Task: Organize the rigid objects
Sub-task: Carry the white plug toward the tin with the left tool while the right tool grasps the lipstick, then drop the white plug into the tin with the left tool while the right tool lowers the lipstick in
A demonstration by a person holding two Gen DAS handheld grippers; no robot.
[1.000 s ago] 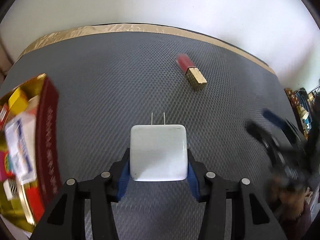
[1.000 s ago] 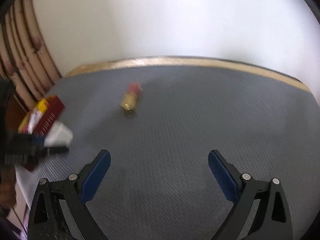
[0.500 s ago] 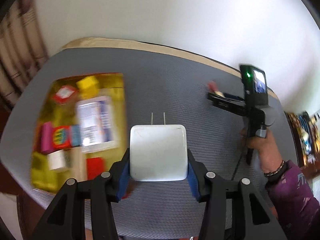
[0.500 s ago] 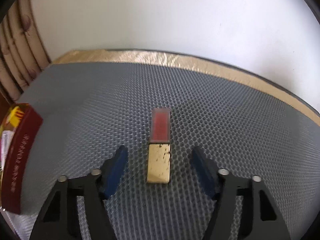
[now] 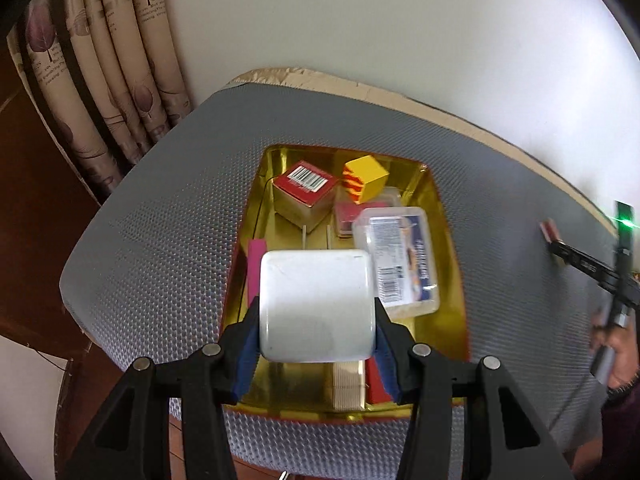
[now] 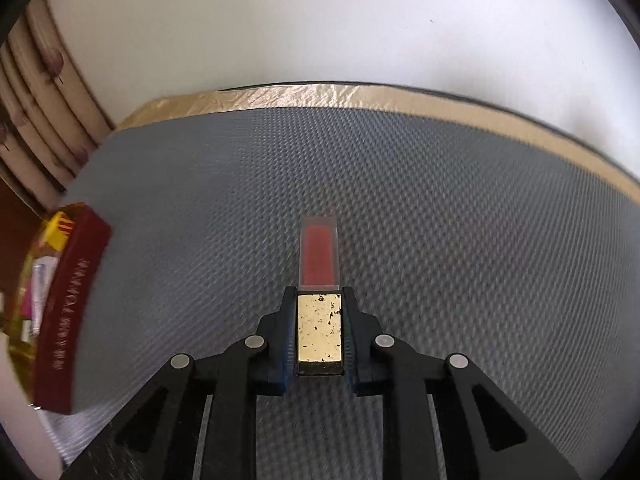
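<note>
My left gripper (image 5: 316, 320) is shut on a white square charger (image 5: 317, 306) with two prongs pointing away. It hangs over a gold-lined box (image 5: 450, 248) with red sides that holds several small packages. My right gripper (image 6: 319, 330) is shut on the gold cap of a lipstick (image 6: 319, 268), whose clear red end lies on the grey mat (image 6: 460, 220). Both blue pads press the cap's sides. In the left wrist view the right gripper (image 5: 568, 254) shows at the far right edge, with the lipstick (image 5: 549, 230) at its tip.
In the box lie a red barcode carton (image 5: 306, 192), a yellow cube (image 5: 366, 178) and a clear plastic case (image 5: 400, 260). The box (image 6: 66, 308) sits at the mat's left end in the right wrist view. Patterned curtains (image 5: 104, 72) hang at the left; a white wall stands behind.
My left gripper carried the charger leftwards until it hangs over the box. My right gripper came up to the lipstick and its jaws went from wide open to closed on the gold cap.
</note>
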